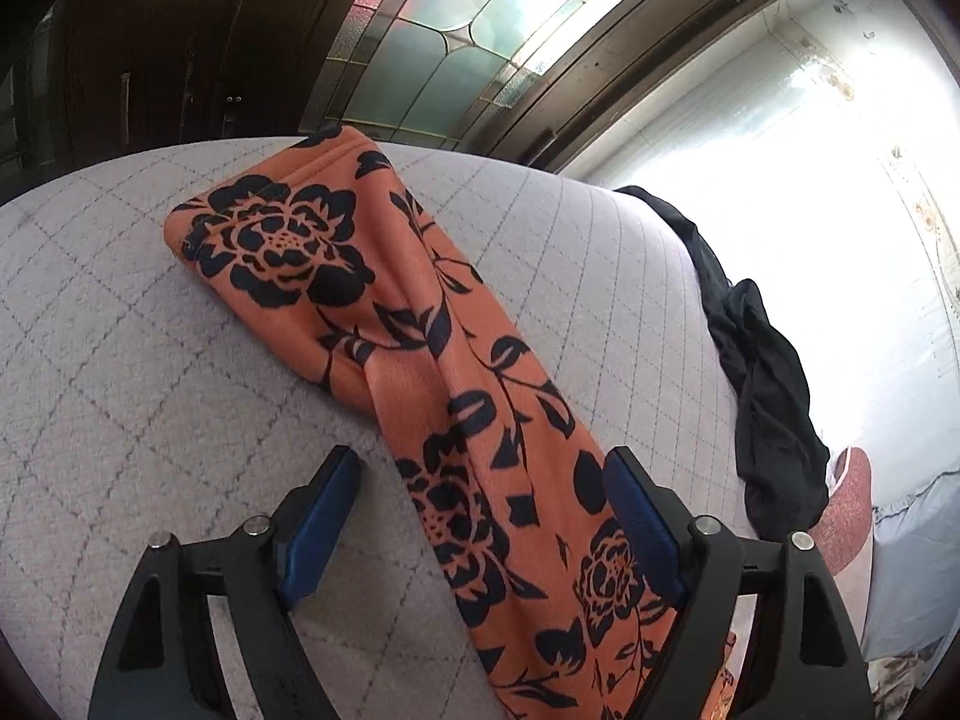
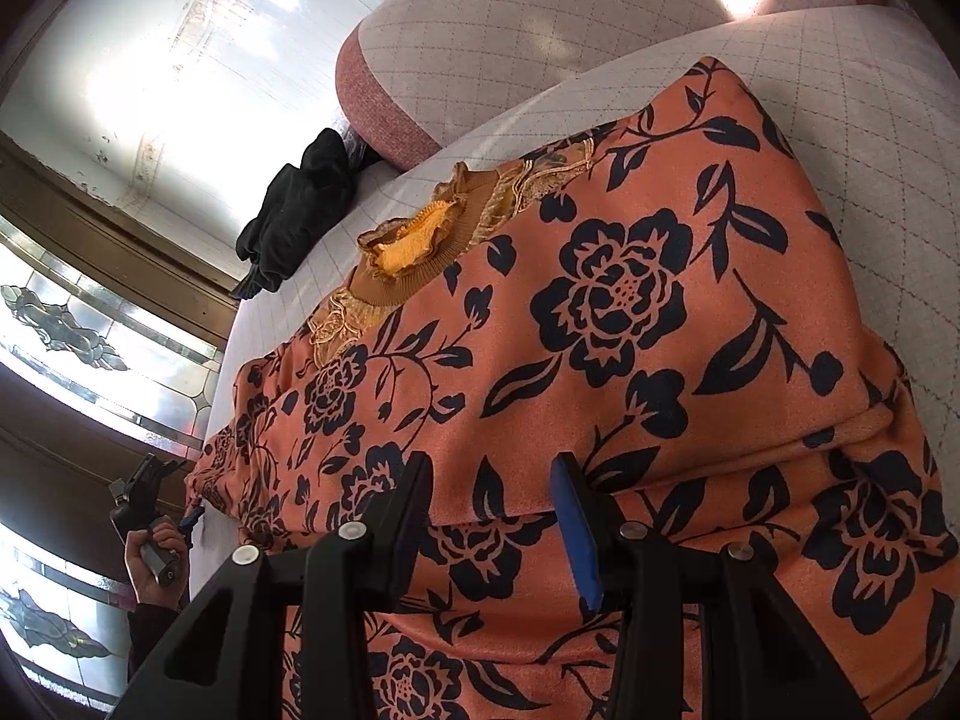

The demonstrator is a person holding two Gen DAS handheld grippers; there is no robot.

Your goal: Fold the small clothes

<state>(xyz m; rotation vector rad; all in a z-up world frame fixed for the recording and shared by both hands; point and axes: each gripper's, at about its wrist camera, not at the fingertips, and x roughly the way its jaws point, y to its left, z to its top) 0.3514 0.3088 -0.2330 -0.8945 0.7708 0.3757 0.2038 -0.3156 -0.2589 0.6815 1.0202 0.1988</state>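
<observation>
An orange garment with black flowers (image 1: 420, 324) lies on a grey quilted bed (image 1: 120, 330). In the left wrist view a long sleeve of it runs from the far middle down between the fingers of my left gripper (image 1: 480, 468), which is open above it. In the right wrist view the garment's body (image 2: 630, 300) spreads wide, with a ruffled yellow-brown collar (image 2: 420, 240) at the far side. My right gripper (image 2: 495, 480) is open, its blue-padded fingers over a folded edge of the cloth. The left gripper (image 2: 153, 495) shows small at the left, held in a hand.
A crumpled black garment (image 1: 762, 372) lies at the bed's edge and also shows in the right wrist view (image 2: 294, 210). A pink and grey pillow (image 2: 468, 48) sits behind it. A stained-glass door (image 1: 444, 42) and a tiled floor (image 1: 810, 180) lie beyond the bed.
</observation>
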